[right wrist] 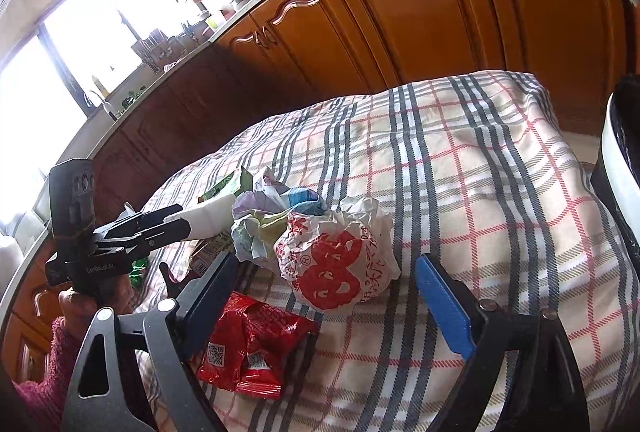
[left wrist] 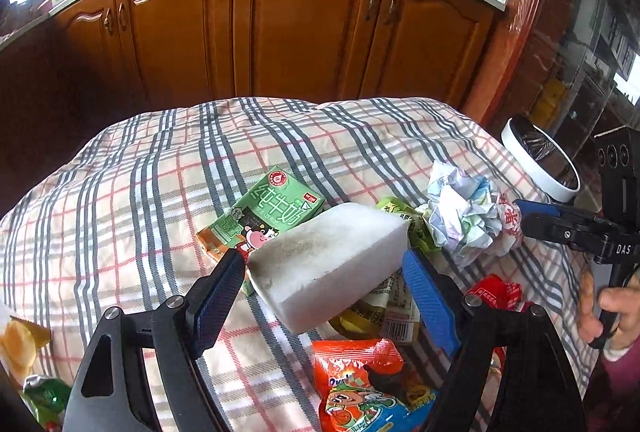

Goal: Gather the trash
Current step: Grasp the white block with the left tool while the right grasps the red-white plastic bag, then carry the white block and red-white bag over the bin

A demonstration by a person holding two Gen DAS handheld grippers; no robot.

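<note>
Left wrist view: the left gripper (left wrist: 324, 274) holds a white foam block (left wrist: 324, 260) between its jaws, lifted above the table (left wrist: 120, 199) with its checked cloth. Under it lie a green milk carton (left wrist: 272, 216), an orange snack packet (left wrist: 360, 384) and crumpled paper (left wrist: 460, 220). A white bin (left wrist: 540, 167) stands beyond the table's right edge.

Right wrist view: the right gripper (right wrist: 332, 288) hovers with jaws apart on either side of a crumpled red-printed wrapper (right wrist: 336, 260), not pressing it. A red packet (right wrist: 252, 348) lies just beside the left finger.
</note>
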